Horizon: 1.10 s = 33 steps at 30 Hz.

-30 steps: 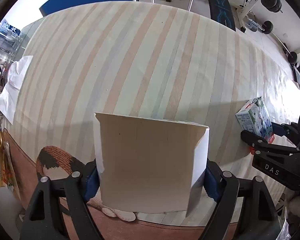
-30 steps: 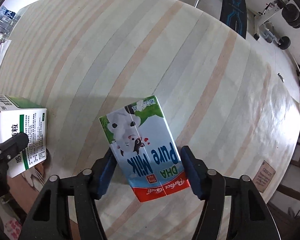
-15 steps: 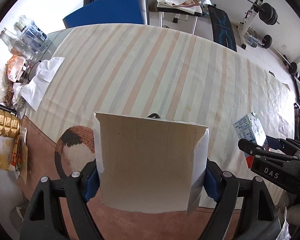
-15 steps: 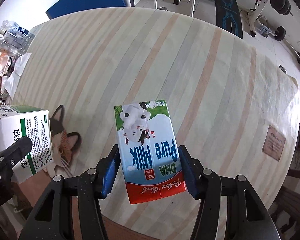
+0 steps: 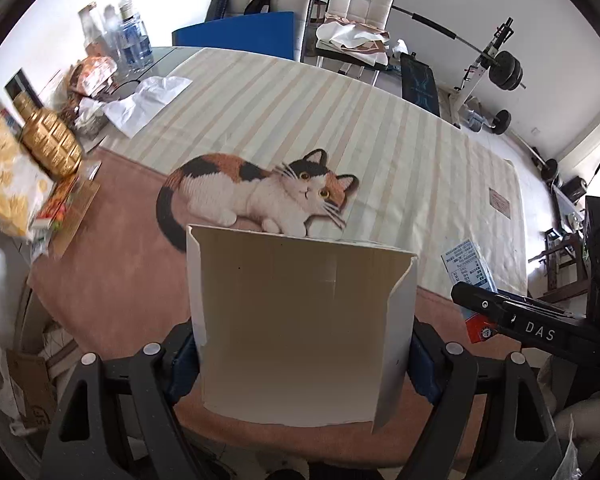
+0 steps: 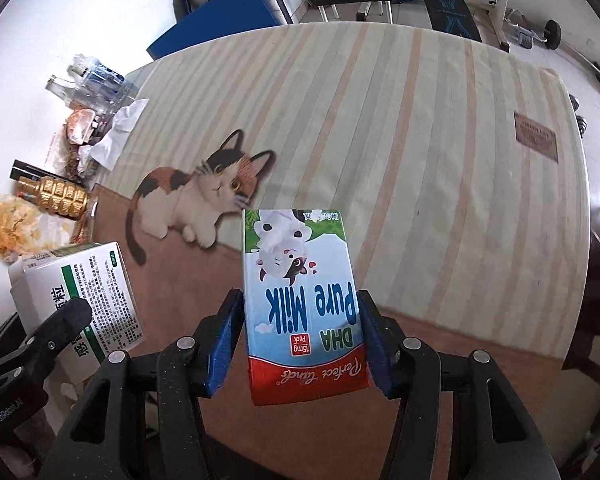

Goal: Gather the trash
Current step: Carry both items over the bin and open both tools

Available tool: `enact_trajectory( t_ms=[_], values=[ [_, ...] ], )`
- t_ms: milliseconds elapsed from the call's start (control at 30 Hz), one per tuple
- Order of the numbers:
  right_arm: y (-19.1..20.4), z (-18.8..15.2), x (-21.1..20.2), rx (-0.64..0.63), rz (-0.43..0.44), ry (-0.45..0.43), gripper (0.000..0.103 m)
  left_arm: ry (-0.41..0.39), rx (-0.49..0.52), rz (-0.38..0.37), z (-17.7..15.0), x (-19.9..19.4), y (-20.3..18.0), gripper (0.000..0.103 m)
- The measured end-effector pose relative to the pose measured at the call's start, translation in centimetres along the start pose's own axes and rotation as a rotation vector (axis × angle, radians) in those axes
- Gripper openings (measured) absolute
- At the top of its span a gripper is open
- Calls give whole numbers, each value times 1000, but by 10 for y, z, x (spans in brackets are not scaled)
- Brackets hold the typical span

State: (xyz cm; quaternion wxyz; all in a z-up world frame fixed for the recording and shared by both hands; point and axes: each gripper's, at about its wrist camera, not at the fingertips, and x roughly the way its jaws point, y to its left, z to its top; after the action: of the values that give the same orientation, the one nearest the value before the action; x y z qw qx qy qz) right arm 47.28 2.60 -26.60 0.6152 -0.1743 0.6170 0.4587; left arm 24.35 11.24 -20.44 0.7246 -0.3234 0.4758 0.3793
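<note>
Above the cat-print surface [image 6: 420,128], the right gripper [image 6: 302,342] is clamping its just-tightened jaws on the milk carton [image 6: 300,300], while the left gripper [image 5: 302,360] is gripping the white box [image 5: 300,324] aloft.

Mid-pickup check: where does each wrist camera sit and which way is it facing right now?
Left wrist: sits on the left gripper, looking steeply down over the striped cat-print tablecloth; its jaws clamp an open white cardboard box.
Right wrist: sits on the right gripper, looking down likewise; its jaws clamp a blue-and-red milk carton.
Shared: the tablecloth, both cartons, and each view catches the other gripper at its edge.
</note>
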Motion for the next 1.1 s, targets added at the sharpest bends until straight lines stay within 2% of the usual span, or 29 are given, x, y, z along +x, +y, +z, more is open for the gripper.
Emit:
enact_trajectory(
  t_ms=[100, 233, 333, 433, 567, 667, 833, 933, 1033, 1100],
  values=[
    [13, -66, -20, 17, 27, -14, 58, -9, -24, -35, -54, -31, 18, 82],
    [31, -160, -31, 39, 86, 3, 58, 12, -46, -31, -128, -60, 42, 82],
    [42, -226, -21, 39, 117, 60, 58, 67, -74, -26, -185, -62, 58, 82],
    [50, -289, 6, 27, 143, 148, 58, 133, -120, -13, -232, -43, 76, 83],
    [48, -364, 69, 4, 130, 266, 58, 251, -193, 4, -290, 19, 99, 83],
    [36, -406, 129, -12, 103, 329, 58, 319, -218, 23, -327, 93, 115, 83],
    [-13, -467, 271, 47, 63, 400, 58, 421, -297, 6, -376, 231, 146, 83],
    [-41, -484, 346, 81, 32, 396, 58, 472, -316, -26, -396, 305, 162, 83],
    [-60, -475, 404, 113, 31, 383, 58, 501, -339, -66, -407, 355, 171, 86],
    [-66, -469, 435, 113, 37, 371, 58, 504, -348, -56, -415, 381, 177, 93]
  ],
)
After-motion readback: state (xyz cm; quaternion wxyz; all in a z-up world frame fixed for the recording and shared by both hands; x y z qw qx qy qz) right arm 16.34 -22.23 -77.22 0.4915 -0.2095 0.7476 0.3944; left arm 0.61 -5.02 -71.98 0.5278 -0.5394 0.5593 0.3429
